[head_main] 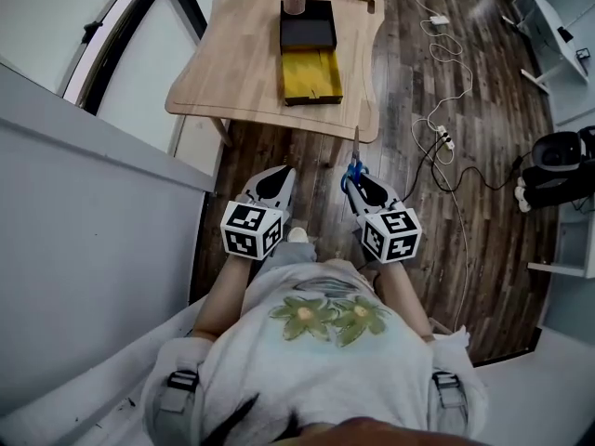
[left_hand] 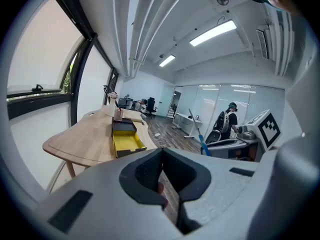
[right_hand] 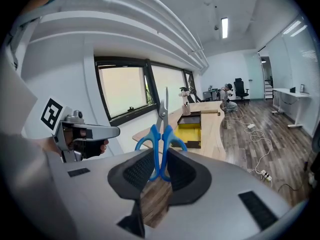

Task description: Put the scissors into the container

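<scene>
Scissors with blue plastic handles [right_hand: 161, 134] are sitting pinched in the right gripper [right_hand: 161, 162], well apart from the yellow open box [head_main: 311, 74]. The left gripper [left_hand: 162, 174] is pressing together on nothing. The scissors could be slipping out while being carried over.

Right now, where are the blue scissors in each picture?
Head view: the scissors are in the middle, held by the right tongs, just below the table edge.
Left gripper view: the scissors are right of centre, pointing up.
Right gripper view: the scissors are dead centre, upright between the tongs.
Shared landmark: the yellow tray on the table.
</scene>
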Demonstrator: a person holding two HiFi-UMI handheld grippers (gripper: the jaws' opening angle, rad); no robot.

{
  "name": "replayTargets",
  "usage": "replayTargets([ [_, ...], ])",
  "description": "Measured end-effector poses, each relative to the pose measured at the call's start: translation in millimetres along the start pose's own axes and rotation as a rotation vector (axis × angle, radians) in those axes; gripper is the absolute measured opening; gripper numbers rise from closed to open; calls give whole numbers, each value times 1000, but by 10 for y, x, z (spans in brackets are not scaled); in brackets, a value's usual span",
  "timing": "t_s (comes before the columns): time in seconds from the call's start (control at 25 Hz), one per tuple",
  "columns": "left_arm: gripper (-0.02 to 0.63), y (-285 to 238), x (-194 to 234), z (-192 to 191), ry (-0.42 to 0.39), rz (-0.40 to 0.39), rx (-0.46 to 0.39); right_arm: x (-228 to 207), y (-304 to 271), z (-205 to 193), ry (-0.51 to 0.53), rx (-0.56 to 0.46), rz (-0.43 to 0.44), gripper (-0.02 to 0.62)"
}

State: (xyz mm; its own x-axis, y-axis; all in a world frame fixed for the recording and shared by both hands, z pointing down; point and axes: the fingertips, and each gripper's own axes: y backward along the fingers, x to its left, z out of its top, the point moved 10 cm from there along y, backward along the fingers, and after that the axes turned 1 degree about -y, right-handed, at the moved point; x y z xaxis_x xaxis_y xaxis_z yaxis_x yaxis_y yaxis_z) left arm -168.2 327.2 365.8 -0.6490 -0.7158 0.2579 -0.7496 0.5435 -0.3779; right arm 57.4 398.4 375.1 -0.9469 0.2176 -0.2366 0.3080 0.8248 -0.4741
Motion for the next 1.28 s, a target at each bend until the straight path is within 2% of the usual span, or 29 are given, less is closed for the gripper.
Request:
replayTargets([
  [0.2,8,-115,352,70,0,-3,2,68,-328,127,9,-14,-10,78],
  [0.64,8,-267,651,47,35,-2,12,61,-671,169,27,30,4,78],
  [1.08,8,-801,1022,353,12,34,3,-337,-1260,560,46,24,40,78],
  [1.28,8,-1079,1215,567,1,22,-13,-568,-1570,804,54,24,54,78],
])
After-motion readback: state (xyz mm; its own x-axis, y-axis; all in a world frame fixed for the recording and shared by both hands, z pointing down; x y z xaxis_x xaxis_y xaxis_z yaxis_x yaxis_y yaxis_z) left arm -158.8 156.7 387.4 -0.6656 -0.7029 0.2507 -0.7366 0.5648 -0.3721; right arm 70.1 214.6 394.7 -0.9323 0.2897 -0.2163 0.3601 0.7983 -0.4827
